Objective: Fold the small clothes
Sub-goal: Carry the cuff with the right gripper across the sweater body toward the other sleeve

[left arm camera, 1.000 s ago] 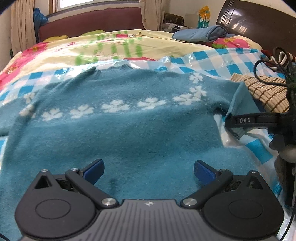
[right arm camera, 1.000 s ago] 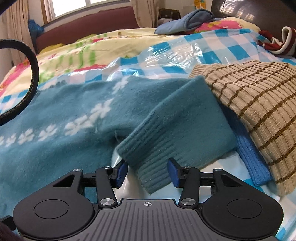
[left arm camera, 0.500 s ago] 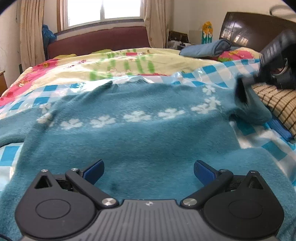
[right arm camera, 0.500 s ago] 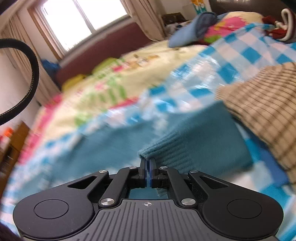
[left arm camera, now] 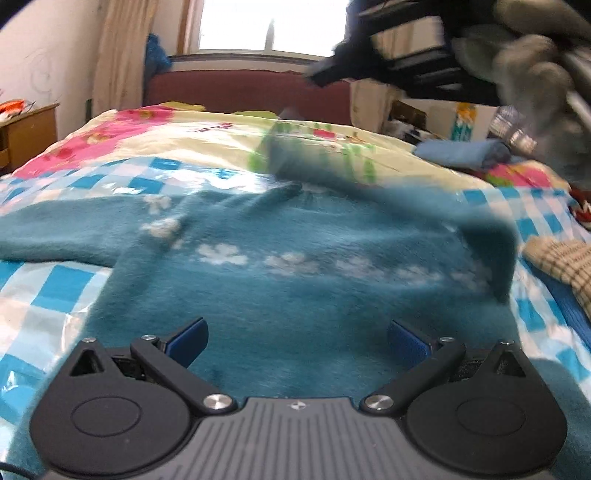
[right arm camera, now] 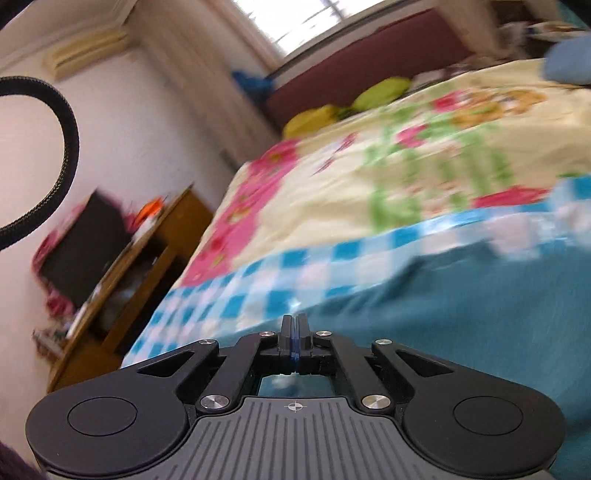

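Left gripper (left arm camera: 297,338) hovers wide open, low over the hem of the fuzzy teal flower-patterned sweater (left arm camera: 295,295), which lies flat on the checked plastic sheet (left arm camera: 48,295), long axis across. Right gripper (right arm camera: 294,332), jaws pressed together, carries the sweater's right sleeve (left arm camera: 491,240) leftward over the chest; a second ago that sleeve lay outstretched.

A lived-in home bedroom: a bed (left arm camera: 110,177) spread with a floral quilt (right arm camera: 424,155) and a blue-checked plastic sheet (left arm camera: 44,291), backed by a dark red headboard (left arm camera: 240,92), beneath a curtained window (left arm camera: 273,26), with a cluttered wooden side cabinet (right arm camera: 122,266) against the white wall.
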Demonstrator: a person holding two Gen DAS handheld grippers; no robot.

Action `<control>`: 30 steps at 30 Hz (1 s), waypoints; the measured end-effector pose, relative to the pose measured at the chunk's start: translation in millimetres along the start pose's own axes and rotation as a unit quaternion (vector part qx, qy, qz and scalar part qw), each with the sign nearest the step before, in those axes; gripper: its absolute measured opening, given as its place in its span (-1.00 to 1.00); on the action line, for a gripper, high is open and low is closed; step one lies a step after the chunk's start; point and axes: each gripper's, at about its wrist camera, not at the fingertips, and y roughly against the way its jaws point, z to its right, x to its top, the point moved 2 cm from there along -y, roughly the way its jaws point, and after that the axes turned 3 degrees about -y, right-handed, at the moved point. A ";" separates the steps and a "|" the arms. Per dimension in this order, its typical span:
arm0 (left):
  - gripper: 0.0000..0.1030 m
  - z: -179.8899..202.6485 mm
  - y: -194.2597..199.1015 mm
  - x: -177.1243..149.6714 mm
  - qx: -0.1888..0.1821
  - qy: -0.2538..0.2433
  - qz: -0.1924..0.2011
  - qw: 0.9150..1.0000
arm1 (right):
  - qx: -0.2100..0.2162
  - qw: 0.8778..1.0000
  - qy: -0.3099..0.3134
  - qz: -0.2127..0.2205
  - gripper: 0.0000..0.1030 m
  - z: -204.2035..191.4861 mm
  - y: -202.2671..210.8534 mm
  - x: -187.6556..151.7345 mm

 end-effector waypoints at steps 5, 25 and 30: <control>1.00 -15.3 -4.0 -0.4 0.011 0.017 0.001 1.000 | -0.005 0.999 0.035 -0.038 -0.96 -19.7 -48.0 -14.3; 1.00 -26.0 -11.3 -6.1 0.048 0.011 -0.026 0.998 | -0.138 0.915 0.334 -0.179 -0.67 -4.6 -98.7 -117.8; 1.00 -31.9 -10.2 -4.7 0.047 0.027 -0.020 0.998 | -0.130 0.957 0.233 -0.110 -0.81 -5.6 -86.5 -85.3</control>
